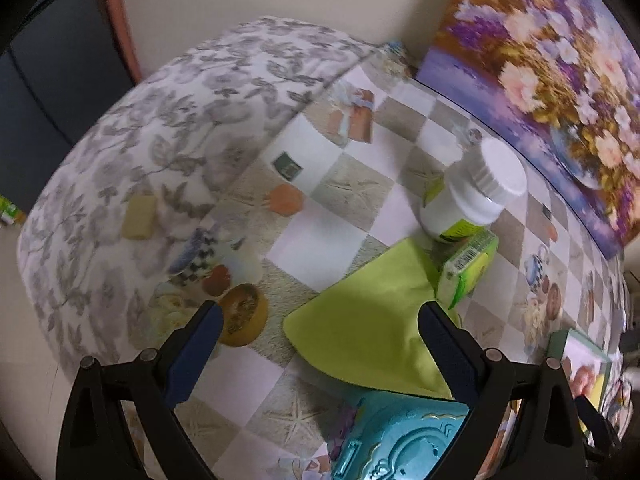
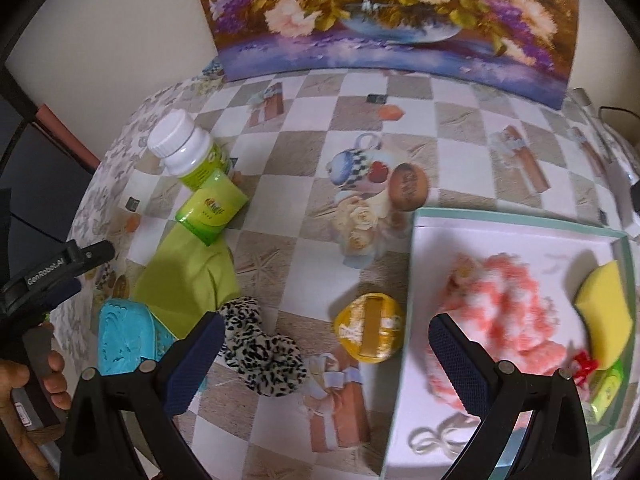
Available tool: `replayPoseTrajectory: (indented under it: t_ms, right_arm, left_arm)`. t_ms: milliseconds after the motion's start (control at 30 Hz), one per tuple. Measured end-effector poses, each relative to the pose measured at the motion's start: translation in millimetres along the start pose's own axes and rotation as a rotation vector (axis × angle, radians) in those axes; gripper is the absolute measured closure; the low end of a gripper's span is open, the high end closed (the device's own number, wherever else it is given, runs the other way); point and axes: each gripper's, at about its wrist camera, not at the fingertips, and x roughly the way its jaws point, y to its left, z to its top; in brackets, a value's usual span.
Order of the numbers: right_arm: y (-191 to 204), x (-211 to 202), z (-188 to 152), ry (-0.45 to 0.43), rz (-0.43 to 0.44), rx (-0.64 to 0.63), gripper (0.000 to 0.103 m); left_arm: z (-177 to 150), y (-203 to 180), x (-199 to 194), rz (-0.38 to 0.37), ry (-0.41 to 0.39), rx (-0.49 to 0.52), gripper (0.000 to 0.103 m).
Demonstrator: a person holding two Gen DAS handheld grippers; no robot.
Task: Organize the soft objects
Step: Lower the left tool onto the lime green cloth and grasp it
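- Left gripper (image 1: 320, 344) is hanging over the table w/ jaws wide, nothing btwn them; green cloth (image 1: 368, 320) is lying flat just ahead, partly under its right finger.
- Right gripper (image 2: 320, 360) is also gaping wide & empty; leopard-print scrunchie (image 2: 260, 348) is sitting just inside its left finger, on the tablecloth (image 2: 312, 128).
- Box (image 2: 516, 232) is sitting under & ahead of the right gripper's right finger, already holding a pink fluffy item (image 2: 512, 312) & yellow sponge (image 2: 604, 312).
- Soft things not yet in the box, by my read: cloth & scrunchie.
- Hard stuff crowding them: white-capped bottle (image 1: 472, 192) & small green carton (image 1: 468, 268) are touching the cloth's far edge; teal embossed case (image 1: 400, 440) is overlapping its near edge, right below the left gripper; yellow round tin (image 2: 370, 332) is lying btwn the right gripper's fingers, ahead.
- Risks, prob:
  - Pulling the cloth could drag the carton or tip the bottle, since both are resting at/on its edge.
  - Teal case may be pinning the cloth; a tug could shift it too.
  - Flat cloth is giving little to pinch; fingers could slide or catch the tablecloth instead.
  - Closing on the scrunchie off-centre could nudge it away, or the tin could get swept along.
  - Both views are a bit blurred, so exact edges are hard to judge.
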Motion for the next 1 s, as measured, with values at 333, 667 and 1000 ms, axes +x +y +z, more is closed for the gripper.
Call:
replayPoseTrajectory:
  t_ms: [333, 667, 1000]
  right_arm:
    - [14, 22, 10, 0.023, -0.006, -0.037, 0.0]
    - [6, 35, 26, 0.025, -0.042, -0.025, 0.0]
    - [-6, 37, 33, 0.017, -0.049, -0.004, 0.0]
  left_arm:
    - [16, -24, 36, -0.159, 0.143, 0.204, 0.005]
    - [15, -80, 71, -0.169, 0.299, 0.489, 0.005]
    - [14, -124, 92, -0.032, 0.391, 0.711, 0.011]
